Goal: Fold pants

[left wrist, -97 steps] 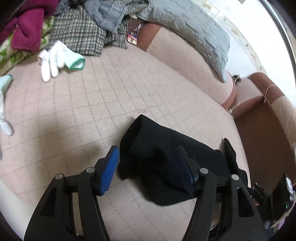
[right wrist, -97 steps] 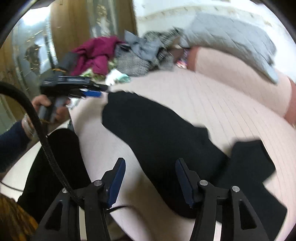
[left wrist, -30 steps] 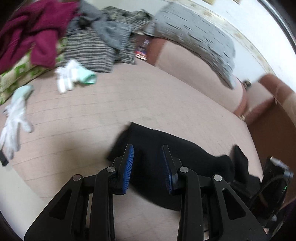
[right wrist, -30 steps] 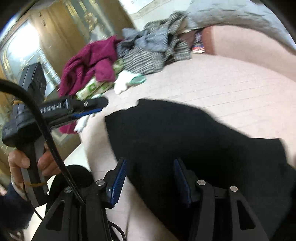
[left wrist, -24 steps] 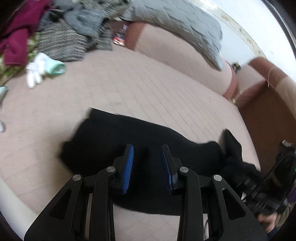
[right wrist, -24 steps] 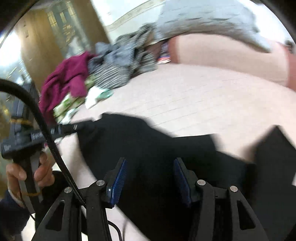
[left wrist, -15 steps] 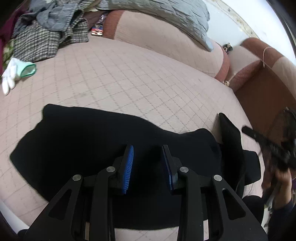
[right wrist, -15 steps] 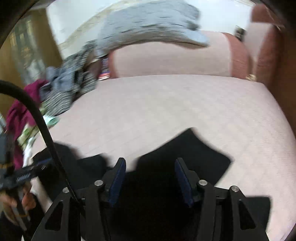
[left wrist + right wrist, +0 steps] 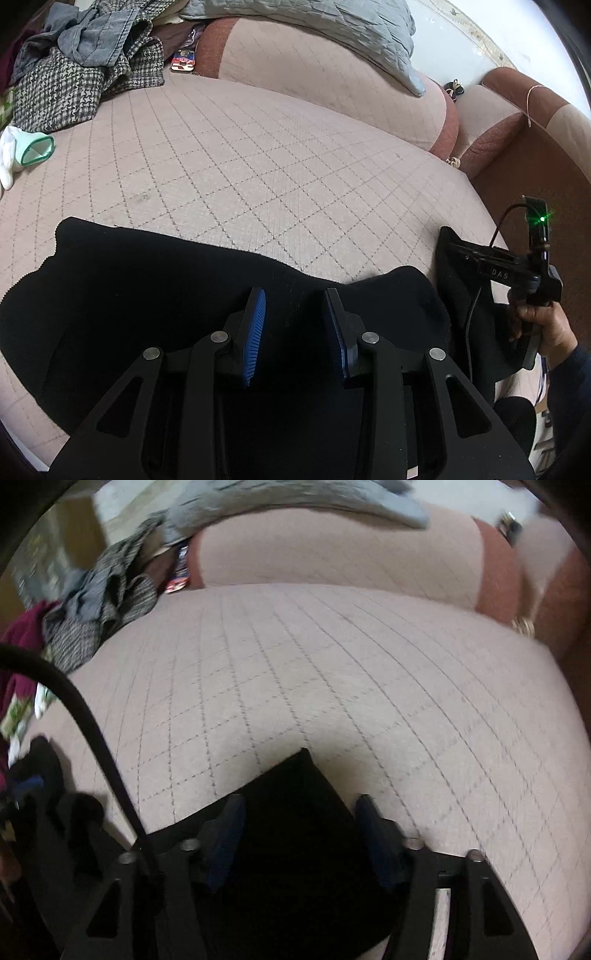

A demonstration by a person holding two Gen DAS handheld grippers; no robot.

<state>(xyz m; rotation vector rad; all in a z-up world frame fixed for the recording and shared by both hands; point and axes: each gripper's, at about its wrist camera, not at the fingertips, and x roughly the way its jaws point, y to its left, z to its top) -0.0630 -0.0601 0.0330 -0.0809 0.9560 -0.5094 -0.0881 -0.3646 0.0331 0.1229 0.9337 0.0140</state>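
Blue-padded fingers (image 9: 255, 332) of the left gripper (image 9: 295, 330) stand part-way open above the black pants (image 9: 147, 295), nothing pinched between them that we can make out. The right gripper (image 9: 299, 834) has just been narrowing its gap; its fingers (image 9: 225, 834) straddle a pointed corner of the same pants (image 9: 295, 794), though the blur does not let us tell whether the pads press on the cloth.

Only the left wrist view shows us the pants spread wide along the near edge of the bed (image 9: 258, 166), the right gripper (image 9: 458, 249) at their far end, and the person's hand (image 9: 539, 321) on its handle. Only the right wrist view shows a black cable (image 9: 85, 709) arcing across.

We count two grippers, one pair of pants, one white glove (image 9: 22, 151).

Beyond lie the pink quilted bed cover, a heap of clothes (image 9: 85, 62), a grey quilted pillow (image 9: 332, 26) and a white wall (image 9: 498, 29).
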